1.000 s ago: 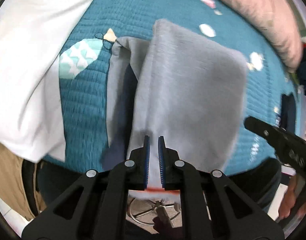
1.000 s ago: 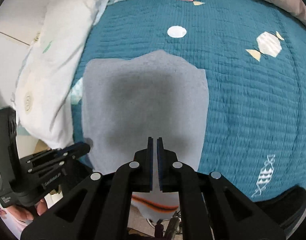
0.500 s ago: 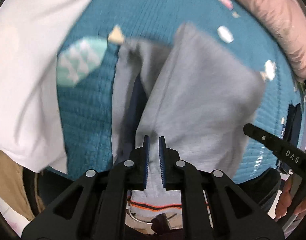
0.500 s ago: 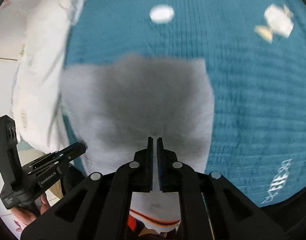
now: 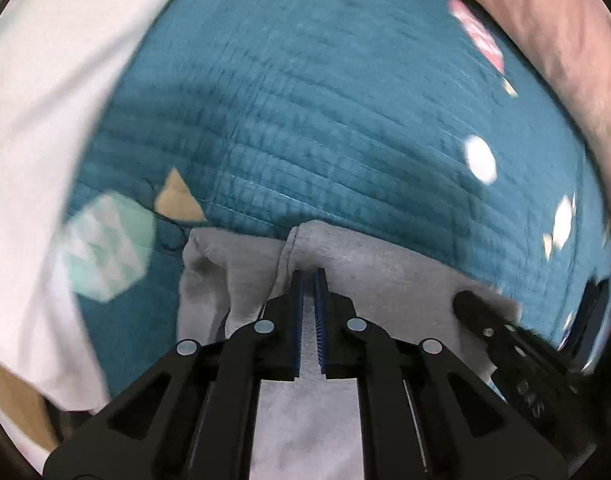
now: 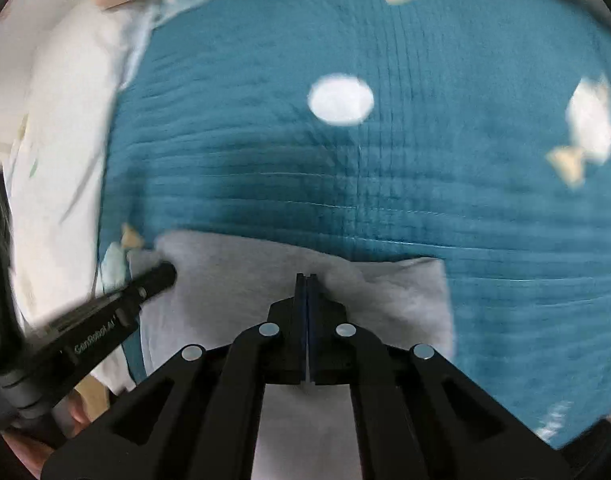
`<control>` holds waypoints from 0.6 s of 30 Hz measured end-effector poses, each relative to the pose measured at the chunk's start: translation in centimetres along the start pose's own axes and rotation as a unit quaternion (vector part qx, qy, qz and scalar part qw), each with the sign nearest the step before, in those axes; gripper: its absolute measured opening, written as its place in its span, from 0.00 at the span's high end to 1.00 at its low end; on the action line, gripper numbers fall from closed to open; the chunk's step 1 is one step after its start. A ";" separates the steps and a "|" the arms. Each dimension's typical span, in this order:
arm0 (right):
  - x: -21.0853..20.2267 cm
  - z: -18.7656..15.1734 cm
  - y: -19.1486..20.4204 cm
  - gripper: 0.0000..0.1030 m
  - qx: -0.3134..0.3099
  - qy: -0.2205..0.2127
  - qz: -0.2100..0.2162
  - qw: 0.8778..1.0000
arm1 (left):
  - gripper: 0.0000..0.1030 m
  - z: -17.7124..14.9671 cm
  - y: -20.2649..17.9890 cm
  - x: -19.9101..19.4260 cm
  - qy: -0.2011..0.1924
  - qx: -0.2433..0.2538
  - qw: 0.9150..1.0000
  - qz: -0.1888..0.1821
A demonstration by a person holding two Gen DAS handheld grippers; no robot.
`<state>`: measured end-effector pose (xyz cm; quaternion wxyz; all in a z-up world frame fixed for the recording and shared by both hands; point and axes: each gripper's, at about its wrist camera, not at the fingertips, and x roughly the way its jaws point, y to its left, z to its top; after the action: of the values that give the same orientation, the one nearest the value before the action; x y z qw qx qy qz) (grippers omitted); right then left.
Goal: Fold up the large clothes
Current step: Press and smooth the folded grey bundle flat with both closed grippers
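Note:
A grey garment (image 5: 385, 272) lies on the teal quilt (image 5: 305, 120), its front edge bunched at my fingertips. My left gripper (image 5: 309, 276) points straight down, its jaws closing with a strip of grey fabric pinched between the blue pads. In the right wrist view, my right gripper (image 6: 306, 278) is shut tight on the same grey garment (image 6: 245, 276), which puckers at its tips. Each gripper shows in the other's view: the right gripper (image 5: 465, 300) at the cloth's right corner, the left gripper (image 6: 165, 272) at its left corner. The near part of the garment is hidden under the grippers.
White bedding (image 5: 45, 120) lies along the left side of the quilt (image 6: 265, 160). A pink blanket (image 5: 565, 40) runs along the far right. The quilt bears white and tan candy patches. A hand (image 6: 77, 416) holds the left gripper's handle.
Both grippers have swung forward and down over the bed, carrying the garment's edge. The hanging grey panel that filled both views now lies low in view, and far more quilt shows beyond it.

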<state>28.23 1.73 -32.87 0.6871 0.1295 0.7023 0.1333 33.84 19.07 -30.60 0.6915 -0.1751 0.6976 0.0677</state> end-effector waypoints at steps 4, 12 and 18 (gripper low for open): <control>0.7 1.3 0.5 1.00 -0.009 0.011 -0.012 1.000 | 0.93 0.0 0.6 -0.5 -0.001 0.018 1.000 -0.011; -5.1 0.2 -0.5 0.95 0.004 -0.022 0.034 0.999 | 0.93 -1.5 2.1 -4.9 -0.004 0.026 0.999 -0.021; -1.9 -1.8 -2.7 1.00 0.016 -0.016 0.054 0.998 | 0.93 -2.7 2.8 -1.5 -0.004 0.029 0.999 0.039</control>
<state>26.43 -1.48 -32.03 0.6875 0.1806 0.6856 0.1567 30.29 21.01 -29.43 0.6961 -0.1268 0.7027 0.0751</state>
